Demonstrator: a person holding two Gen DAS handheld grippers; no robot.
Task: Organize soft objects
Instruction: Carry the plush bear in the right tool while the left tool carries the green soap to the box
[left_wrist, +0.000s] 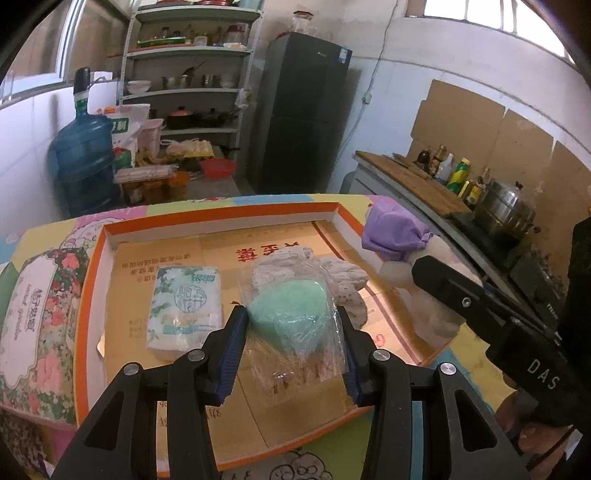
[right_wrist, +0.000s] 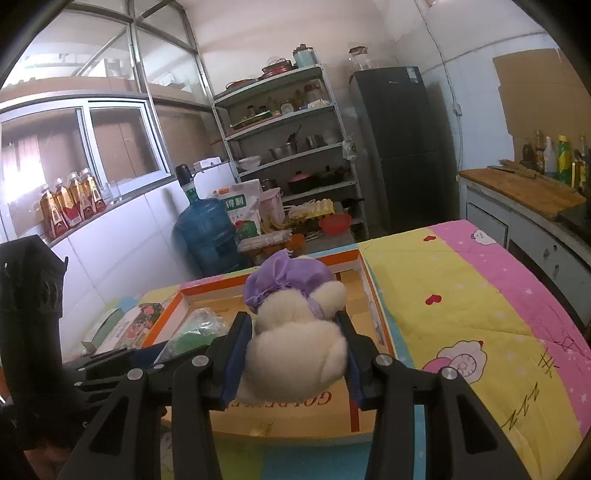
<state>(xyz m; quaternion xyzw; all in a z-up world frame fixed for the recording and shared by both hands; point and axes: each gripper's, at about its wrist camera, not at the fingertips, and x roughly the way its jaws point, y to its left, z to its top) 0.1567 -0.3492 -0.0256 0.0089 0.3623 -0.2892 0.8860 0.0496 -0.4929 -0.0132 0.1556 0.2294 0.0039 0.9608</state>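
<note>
An orange-rimmed cardboard box lies open on the quilt-covered table. In it lie a tissue pack and grey patterned gloves. My left gripper is shut on a green sponge in a clear plastic bag, held over the box floor. My right gripper is shut on a cream plush toy with a purple bonnet, held above the box's right side. The plush and the right gripper's body show at the right of the left wrist view.
A floral tissue box lies left of the cardboard box. The cartoon quilt spreads to the right. Beyond the table stand a water jug, shelves, a fridge, and a counter with bottles and a pot.
</note>
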